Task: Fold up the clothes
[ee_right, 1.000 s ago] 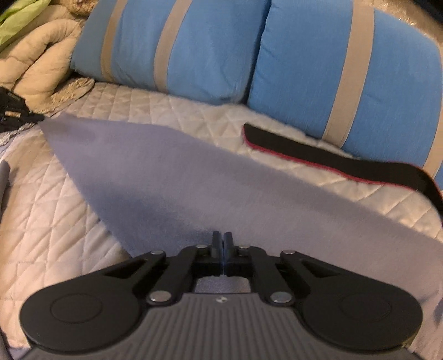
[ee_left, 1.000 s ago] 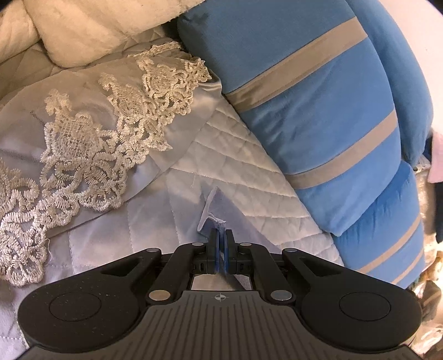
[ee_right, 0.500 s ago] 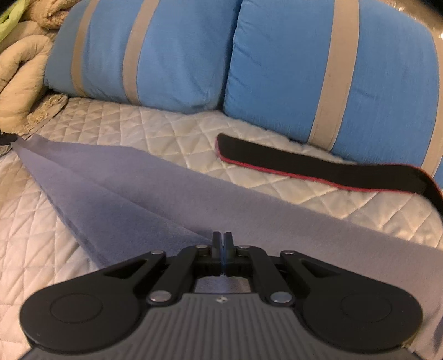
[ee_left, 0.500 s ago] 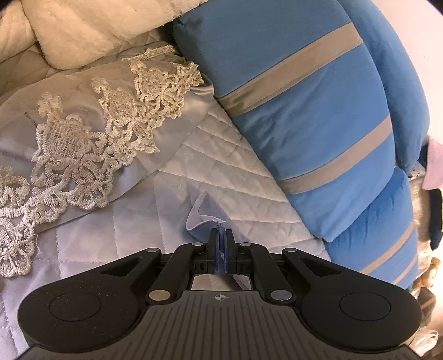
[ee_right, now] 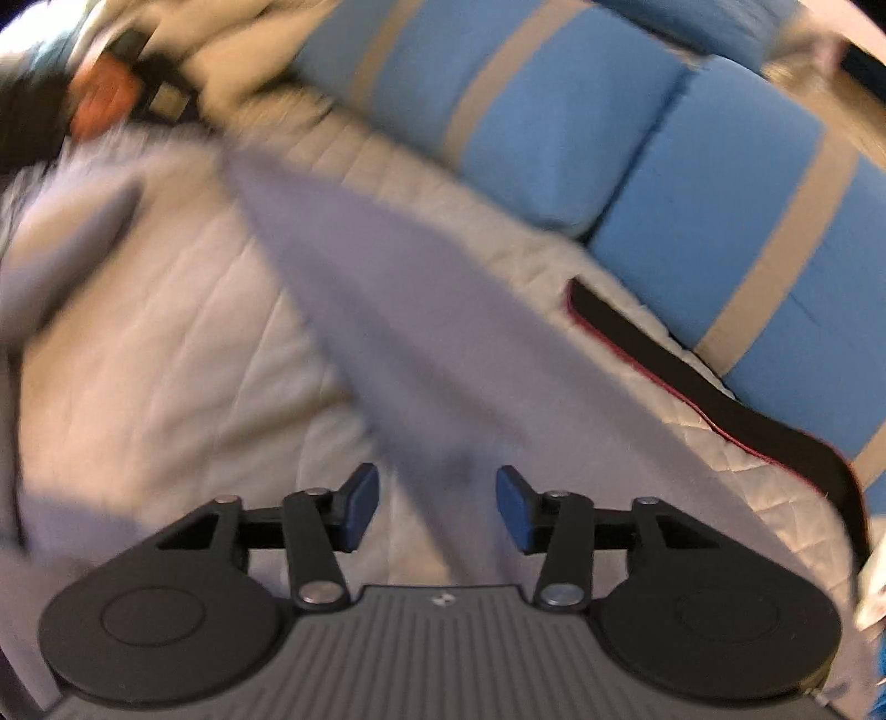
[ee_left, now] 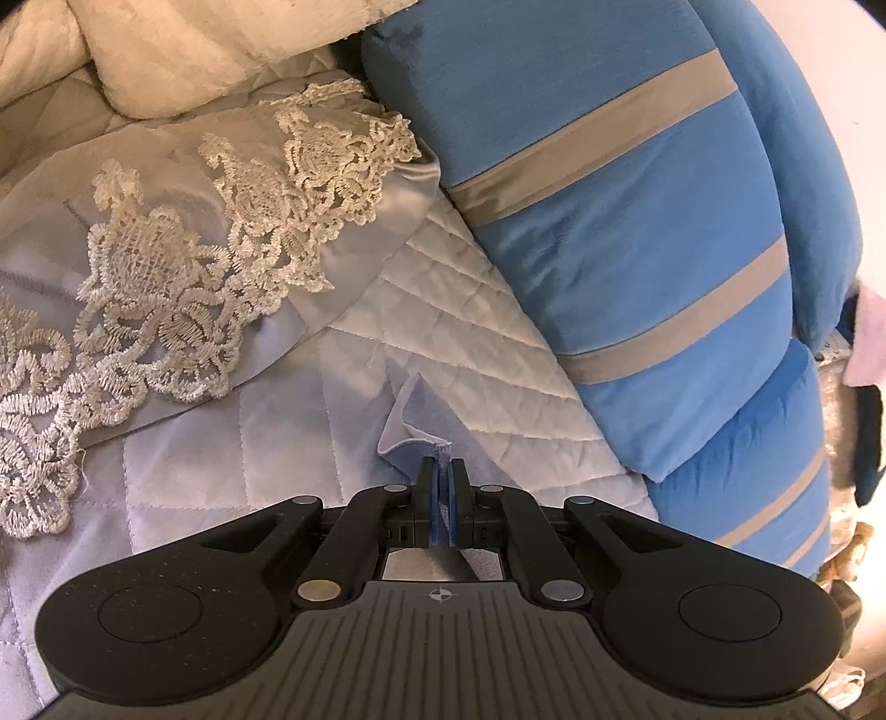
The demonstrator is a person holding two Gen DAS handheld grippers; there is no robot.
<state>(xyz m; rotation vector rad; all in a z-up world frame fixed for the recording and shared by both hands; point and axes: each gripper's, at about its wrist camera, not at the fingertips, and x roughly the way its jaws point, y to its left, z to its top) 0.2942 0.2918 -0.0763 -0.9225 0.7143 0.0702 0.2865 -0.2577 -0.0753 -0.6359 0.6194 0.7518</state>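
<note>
A grey-lilac cloth lies stretched as a long folded band across the quilted bed, running from the far left down toward my right gripper. That gripper's jaws are opening; the cloth lies under the gap between them and the pads do not press on it. In the left wrist view my left gripper is shut on a small corner of the same grey cloth, which curls up just past the fingertips.
Blue pillows with beige stripes line the far side of the quilted cream bedspread. A black strap with a red edge lies by the pillows. A lace-trimmed grey cover and cream cushions sit at the left.
My right gripper has opened and let go of the cloth, and its view has swung and rolled with blur. The left gripper keeps its grip and has barely shifted.
</note>
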